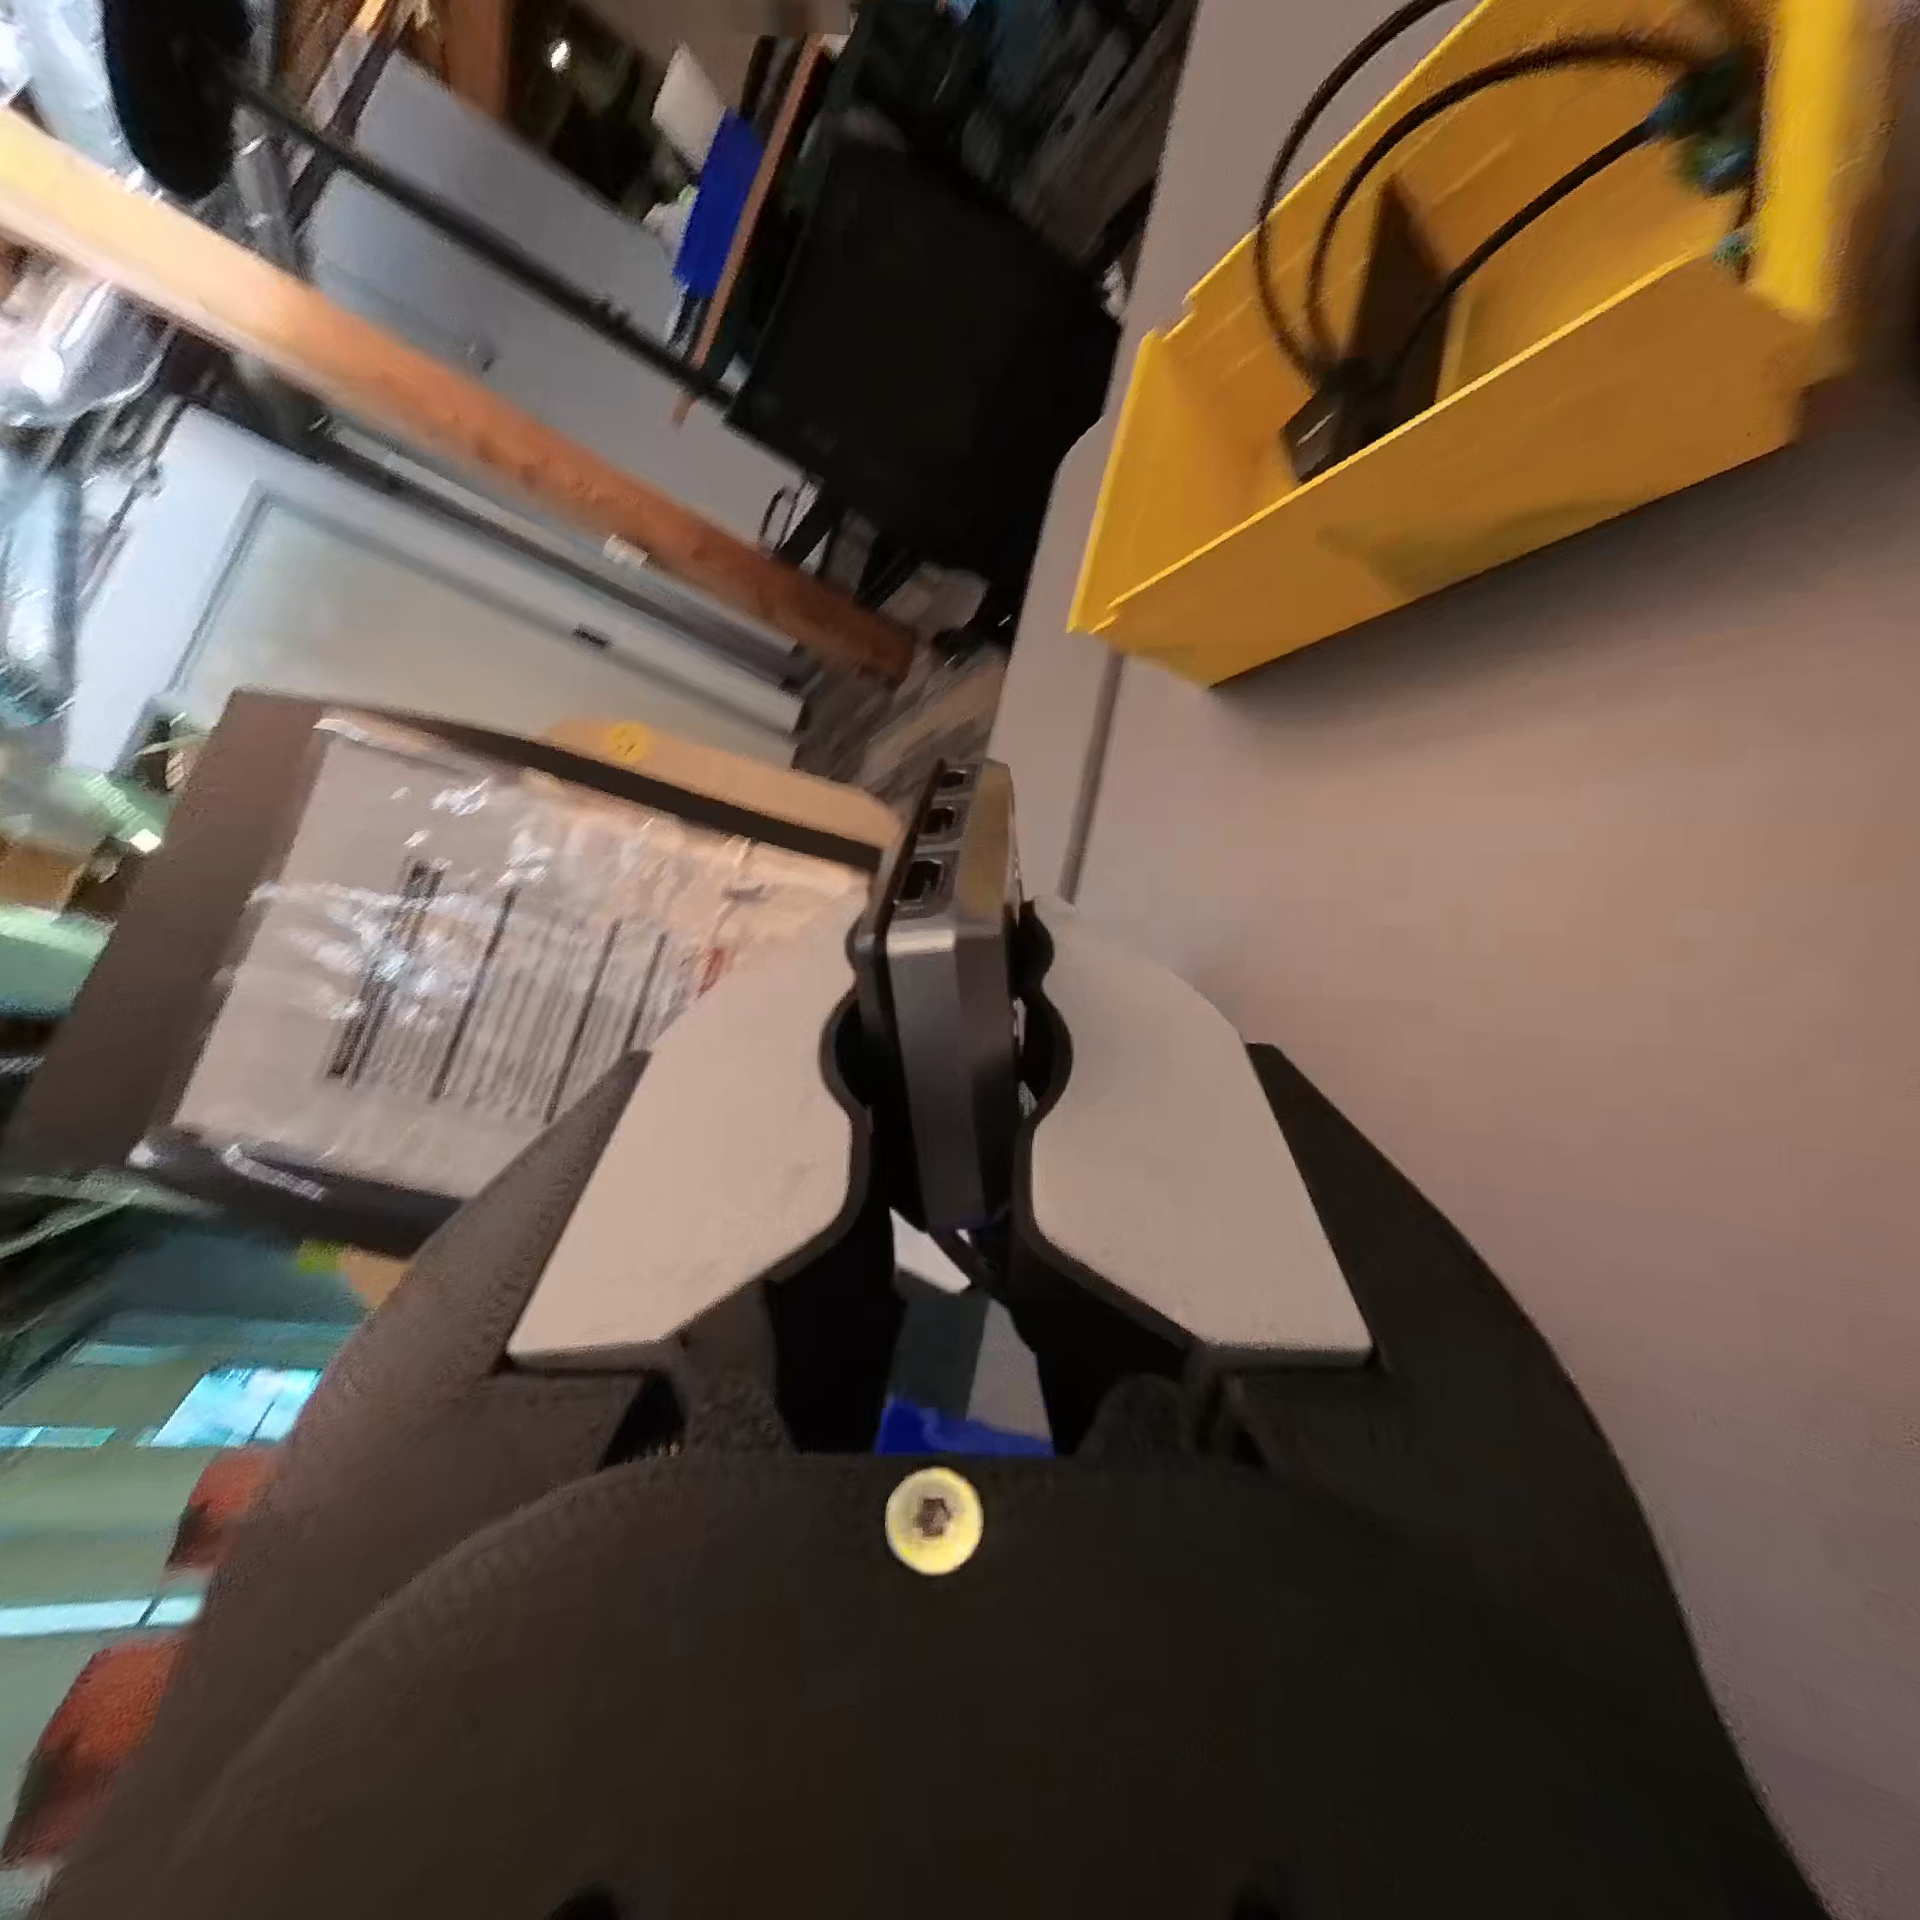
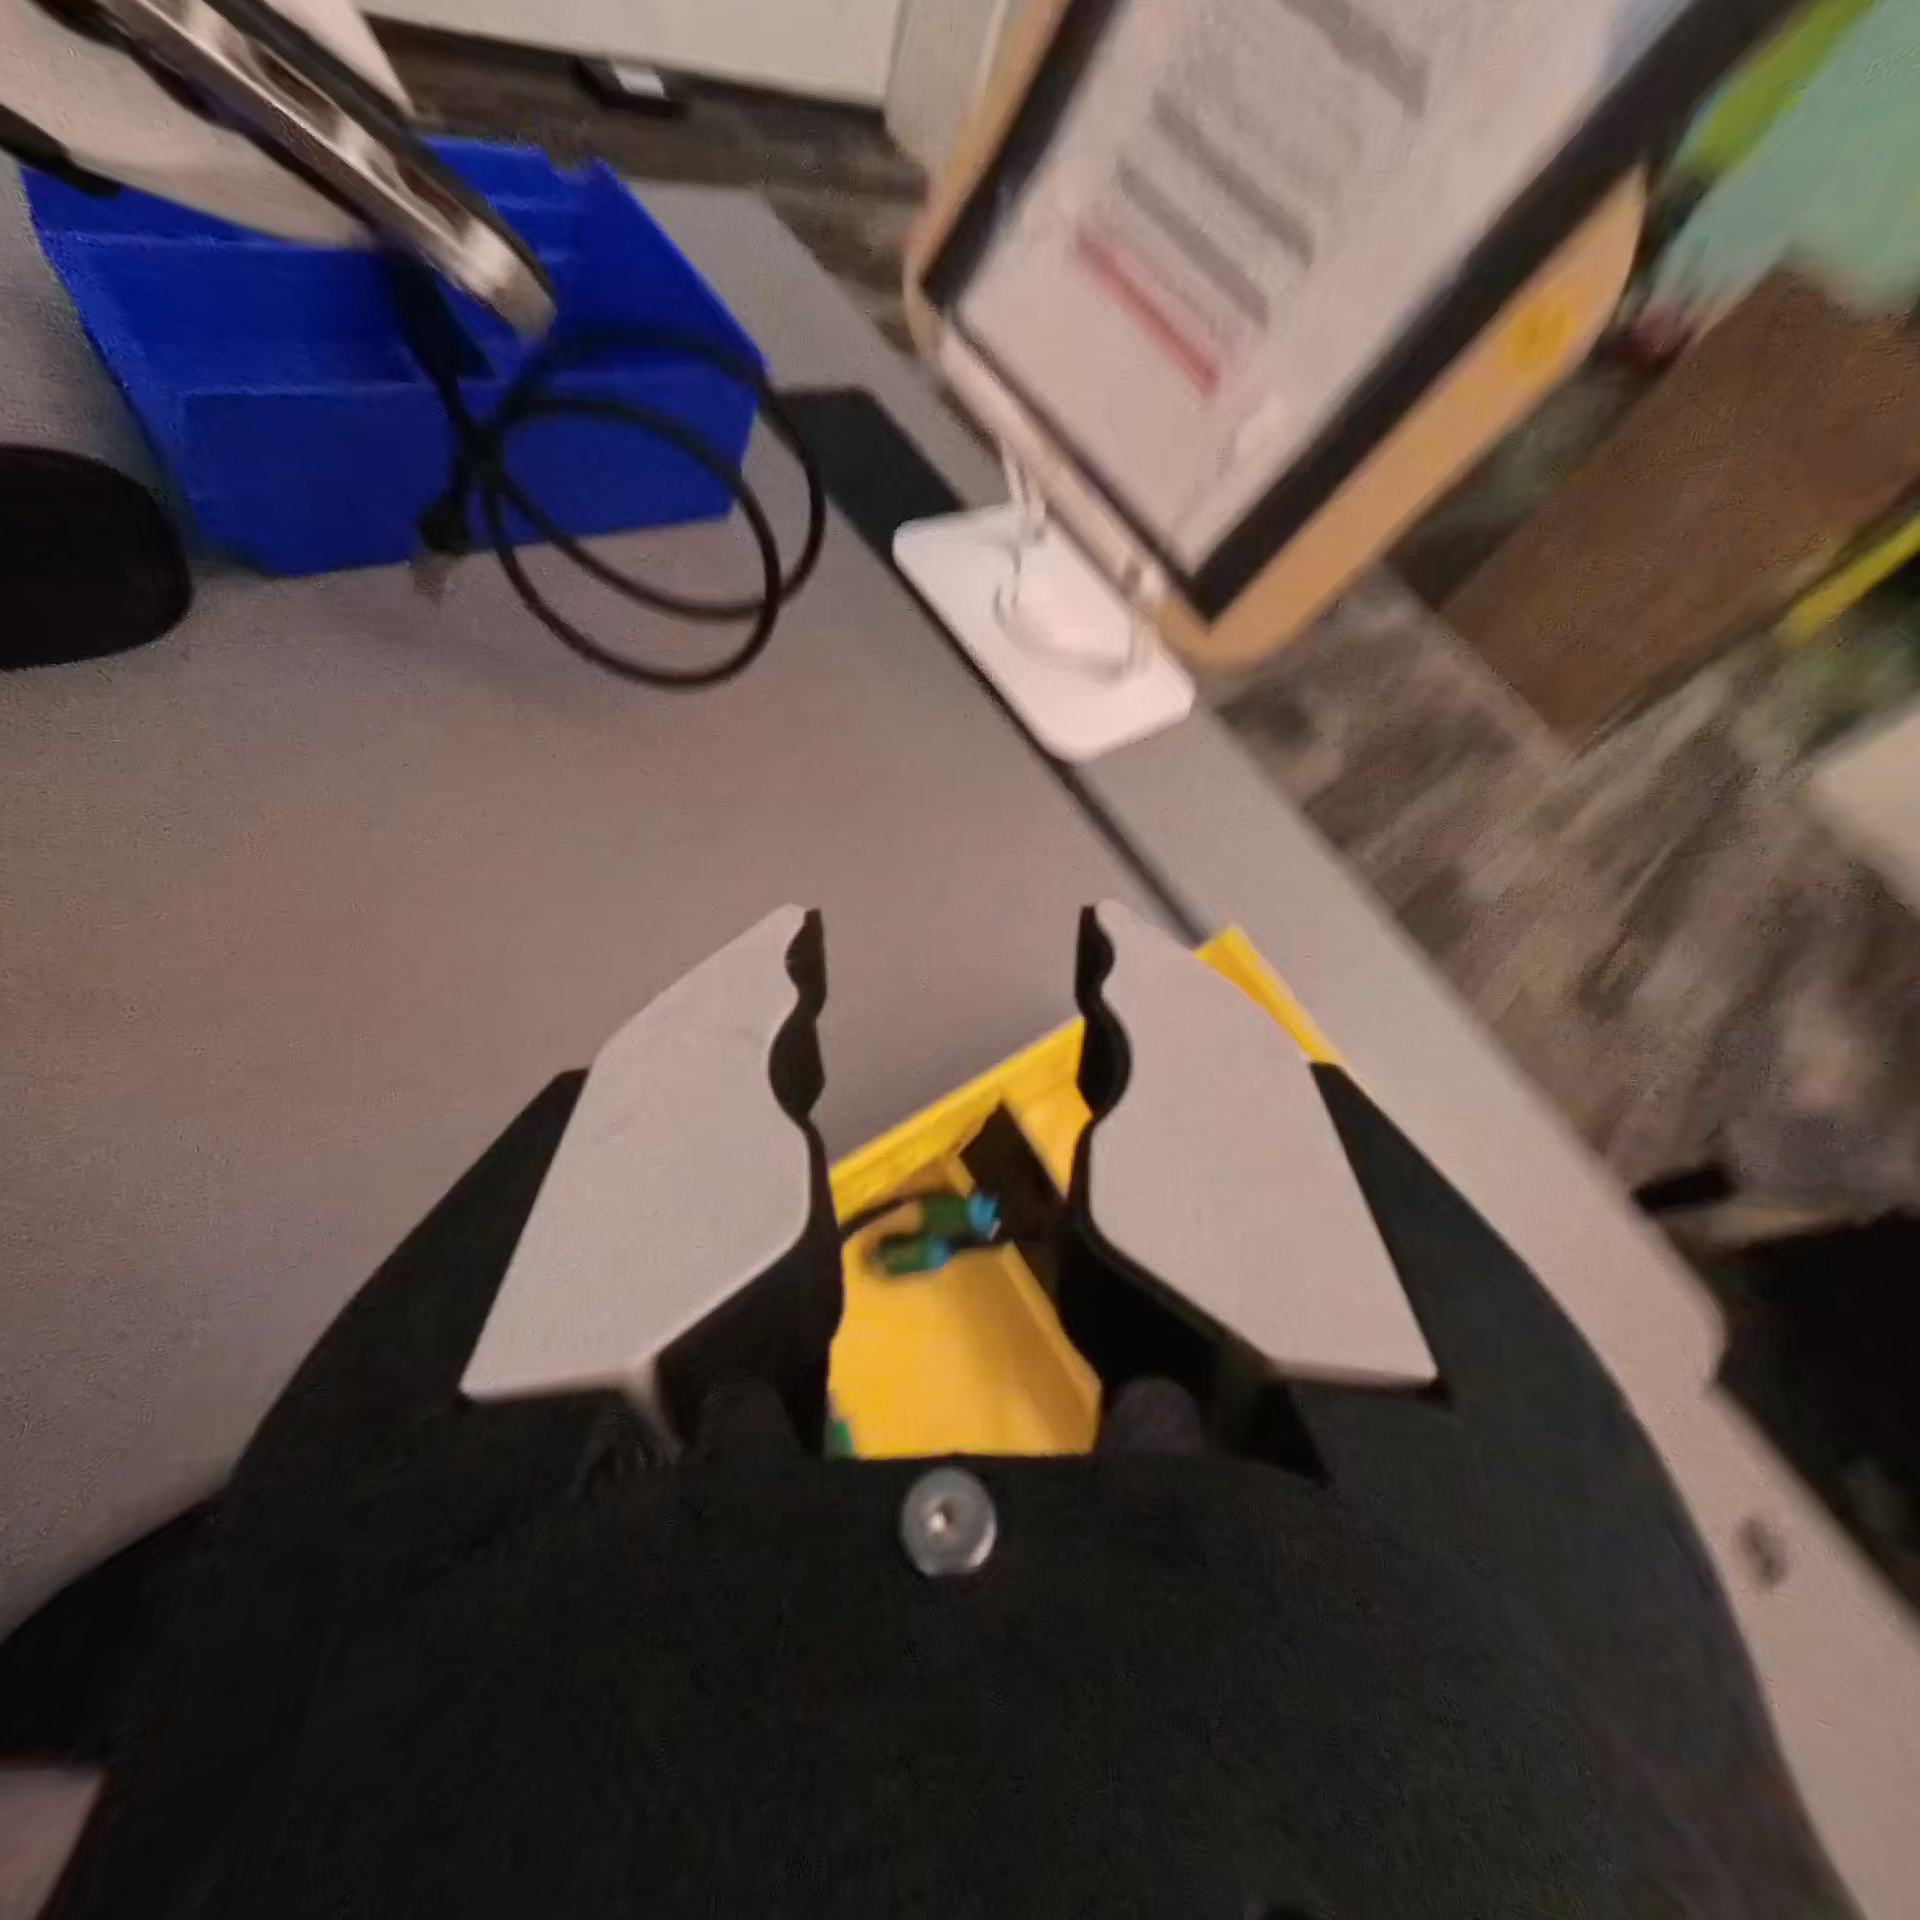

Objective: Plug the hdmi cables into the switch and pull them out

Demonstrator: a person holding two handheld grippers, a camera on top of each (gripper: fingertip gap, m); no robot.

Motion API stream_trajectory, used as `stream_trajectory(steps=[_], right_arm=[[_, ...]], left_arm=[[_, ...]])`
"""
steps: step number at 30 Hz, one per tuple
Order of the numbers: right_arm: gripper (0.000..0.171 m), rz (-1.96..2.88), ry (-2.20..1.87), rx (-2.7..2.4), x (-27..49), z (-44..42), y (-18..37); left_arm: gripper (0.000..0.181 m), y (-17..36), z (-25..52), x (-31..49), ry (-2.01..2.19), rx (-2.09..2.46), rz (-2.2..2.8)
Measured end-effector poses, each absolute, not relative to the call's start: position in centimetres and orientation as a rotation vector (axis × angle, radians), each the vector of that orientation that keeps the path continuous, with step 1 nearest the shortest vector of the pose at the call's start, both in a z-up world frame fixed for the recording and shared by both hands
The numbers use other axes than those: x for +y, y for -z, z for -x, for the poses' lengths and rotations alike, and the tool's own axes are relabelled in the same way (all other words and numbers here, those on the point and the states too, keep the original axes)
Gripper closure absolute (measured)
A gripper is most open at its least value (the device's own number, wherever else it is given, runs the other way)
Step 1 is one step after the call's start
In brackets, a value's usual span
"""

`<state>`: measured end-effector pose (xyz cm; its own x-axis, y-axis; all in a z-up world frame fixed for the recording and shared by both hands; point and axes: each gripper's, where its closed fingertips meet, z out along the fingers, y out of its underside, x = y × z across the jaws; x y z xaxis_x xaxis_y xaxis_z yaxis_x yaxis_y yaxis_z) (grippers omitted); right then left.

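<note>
My left gripper (image 1: 951, 925) is shut on the HDMI switch (image 1: 945, 1039), a small dark grey box with a row of empty ports (image 1: 935, 831) facing away; it is held on edge above the table. A thin cable (image 1: 977, 1257) leaves its near end. In the right wrist view the switch shows blurred at top left (image 2: 416, 197), with a black cable (image 2: 769, 582) looping down from it onto the table. My right gripper (image 2: 948, 920) is open and empty above a yellow bin (image 2: 935, 1340). The bin (image 1: 1455, 499) holds black HDMI cables (image 1: 1288, 208) with a black plug (image 1: 1320, 426) and green-blue ties (image 2: 935, 1236).
A blue bin (image 2: 312, 364) stands on the grey table (image 2: 416, 831) behind the looped cable. A framed printed sheet (image 2: 1247, 260) on a white base (image 2: 1039, 644) stands at the table's edge; it also shows in the left wrist view (image 1: 468, 966). Shelves and clutter lie beyond.
</note>
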<state>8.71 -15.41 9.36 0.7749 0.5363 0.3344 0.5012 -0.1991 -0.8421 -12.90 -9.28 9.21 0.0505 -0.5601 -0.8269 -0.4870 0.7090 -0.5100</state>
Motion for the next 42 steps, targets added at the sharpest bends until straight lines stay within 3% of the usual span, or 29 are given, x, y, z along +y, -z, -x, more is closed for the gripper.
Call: stream_trajectory(steps=[3, 7, 11, 13, 27, 31, 37, 42], right_arm=[[0.12, 1.395, 0.093, -1.101, -15.1, 0.9, -12.7], [0.128, 1.26, 0.126, -1.346, -14.6, 8.8, -10.0], [0.13, 1.284, 0.066, -1.403, -13.2, 11.5, -7.2], [0.148, 1.306, 0.121, -1.421, -12.3, 11.5, -6.5], [0.148, 1.359, 0.194, -1.417, -12.0, 10.8, -6.5], [0.148, 1.37, 0.218, -1.32, -11.7, 7.9, -8.8], [0.149, 1.355, 0.222, -0.815, -12.8, -5.5, -16.0], [0.149, 1.421, 0.277, -0.517, -13.8, -15.1, -16.5]], left_arm=[[0.159, -8.6, 12.4, -10.8, 0.148, 1.651, 0.854], [0.159, -7.9, 11.9, -12.3, 0.167, 1.713, 0.8], [0.16, -7.7, 11.5, -13.6, 0.218, 1.745, 0.76], [0.159, -7.7, 11.3, -14.4, 0.263, 1.757, 0.742], [0.161, -7.5, 10.8, -14.0, 0.227, 1.744, 0.753], [0.154, -9.7, 10.7, -12.9, 0.249, 1.56, 0.81], [0.155, -12.3, 14.0, -10.3, 0.191, 1.41, 0.904], [0.156, -11.9, 14.6, -9.3, 0.158, 1.414, 0.953]])
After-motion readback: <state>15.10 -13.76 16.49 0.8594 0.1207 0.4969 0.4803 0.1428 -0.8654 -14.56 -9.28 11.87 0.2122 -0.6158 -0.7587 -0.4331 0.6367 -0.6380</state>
